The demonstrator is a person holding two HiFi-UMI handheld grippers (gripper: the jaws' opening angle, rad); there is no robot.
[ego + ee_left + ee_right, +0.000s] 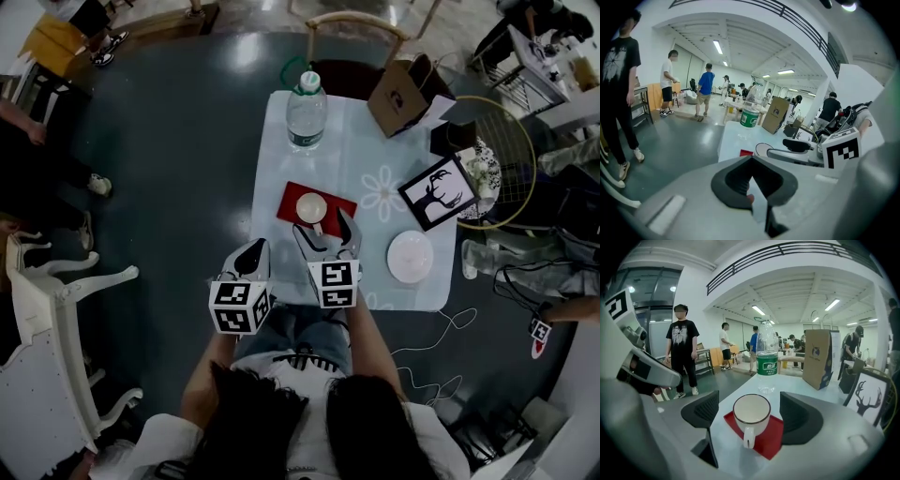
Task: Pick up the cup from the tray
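A white cup (311,207) with a dark rim stands upright on a small red tray (292,199) near the table's front edge, its handle towards me. My right gripper (325,232) is open, a jaw on each side of the cup (751,414), with gaps to both pads. In the right gripper view the tray (771,440) lies under the cup, between the jaws. My left gripper (253,255) hovers at the table's front left corner, shut and empty, left of the tray (746,153). The left gripper view shows its pads (740,183) meeting.
On the pale table (281,141) stand a water bottle (306,111) at the back, a brown paper bag (405,92), a framed deer picture (438,192) and a white plate (410,256) at the right. A white chair (56,309) stands at the left. Several people stand beyond.
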